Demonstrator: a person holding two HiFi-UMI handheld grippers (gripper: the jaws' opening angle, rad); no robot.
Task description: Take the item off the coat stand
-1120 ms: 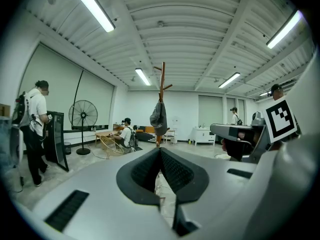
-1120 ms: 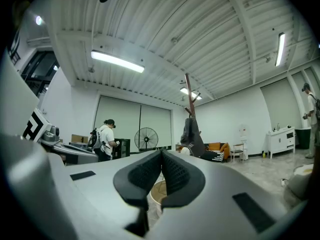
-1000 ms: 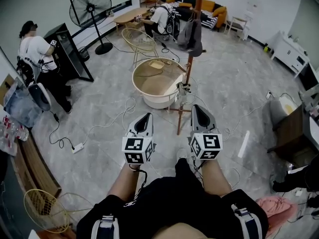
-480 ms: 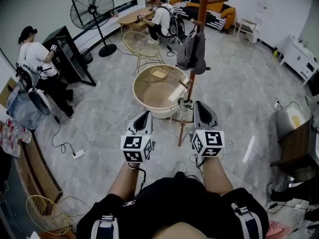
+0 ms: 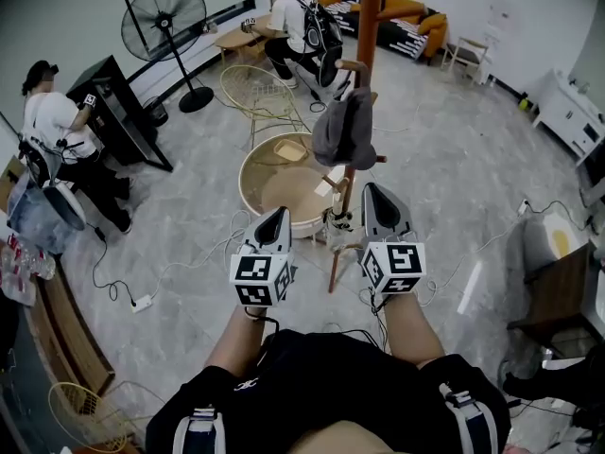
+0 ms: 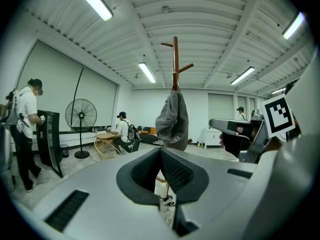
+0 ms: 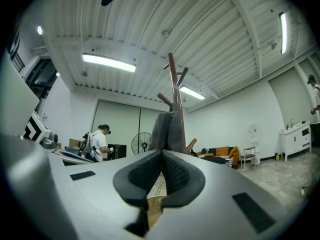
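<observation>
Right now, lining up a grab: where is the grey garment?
In the head view the grey garment hangs on a peg of the wooden coat stand, upper centre, just right of the round tub.

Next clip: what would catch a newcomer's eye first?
The tall wooden coat stand straight ahead, a grey garment hanging from a peg. In front, the left gripper and right gripper, both shut and empty, point toward it; a round beige tub sits beside its foot.

Bright, even light from ceiling strip lights (image 6: 92, 2) above jaws; slight glare there. Shadows on floor (image 5: 444, 159) soft. Strong fisheye bending, dark corners. Near jaws slightly soft, beyond sharp.
</observation>
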